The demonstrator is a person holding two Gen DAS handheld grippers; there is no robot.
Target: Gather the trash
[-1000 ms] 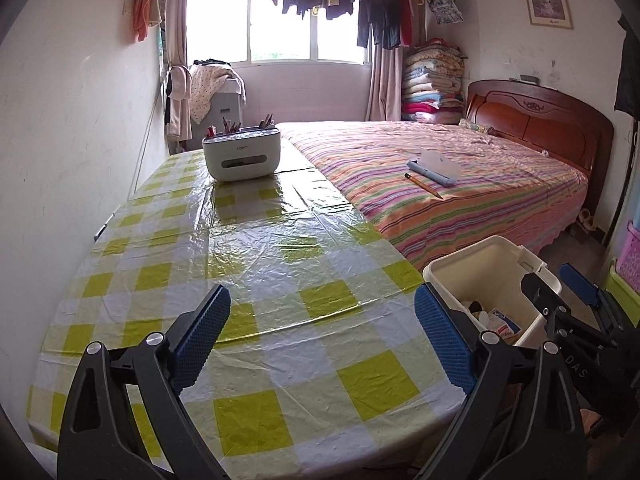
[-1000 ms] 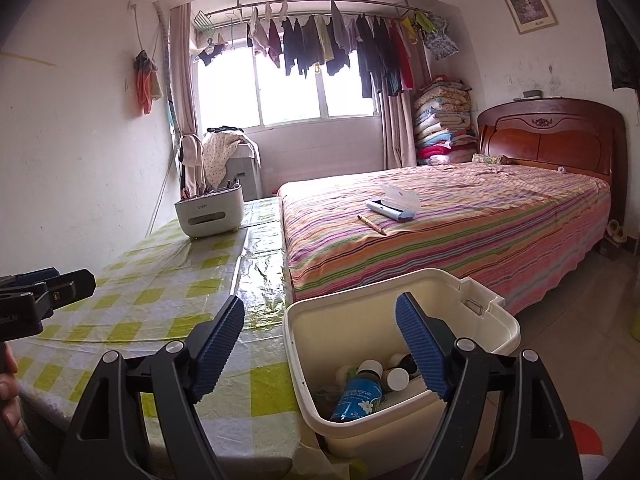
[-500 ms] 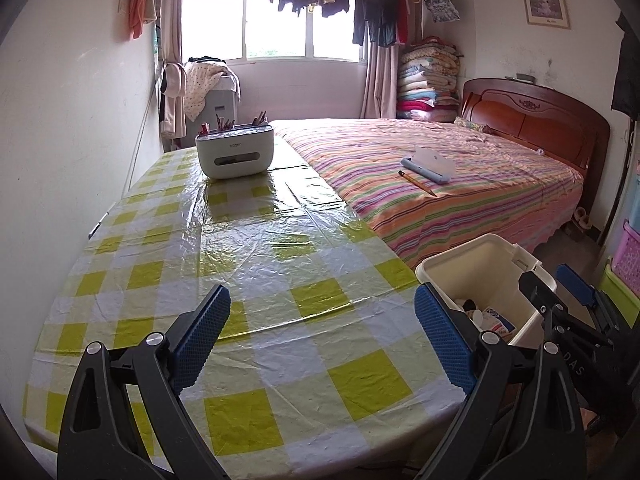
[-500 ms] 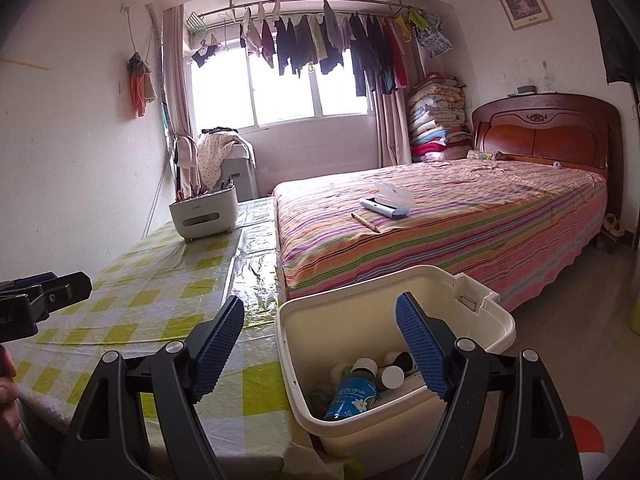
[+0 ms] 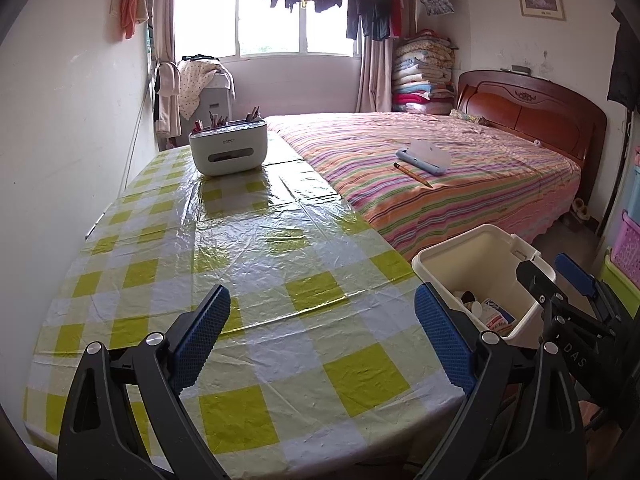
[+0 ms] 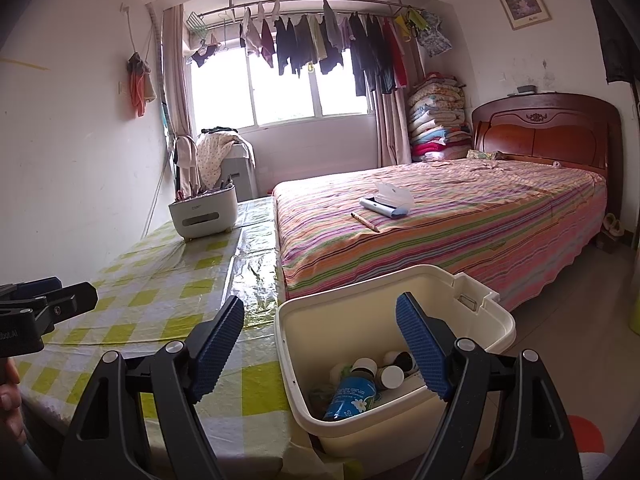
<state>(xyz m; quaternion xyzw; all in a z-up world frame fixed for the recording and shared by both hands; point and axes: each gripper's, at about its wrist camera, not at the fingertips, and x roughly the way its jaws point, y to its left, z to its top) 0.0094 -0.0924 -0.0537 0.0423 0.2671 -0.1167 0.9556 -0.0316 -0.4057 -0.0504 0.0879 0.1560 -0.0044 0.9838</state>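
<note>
A cream trash bin stands beside the table's right edge, at the foot of the bed. Inside lie a blue-labelled bottle, white-capped containers and other scraps. My right gripper hovers just above the bin's near rim, open, with nothing between its blue pads. My left gripper is open over the near end of the yellow-and-white checked tablecloth, also holding nothing. In the left wrist view the bin sits at the right, with the right gripper beside it. The left gripper shows at the left edge of the right wrist view.
A white desk organiser with pens stands at the table's far end. The striped bed borders the table on the right and carries a pencil and a blue case. Plastic baskets are stacked at far right. A hand is at the left edge.
</note>
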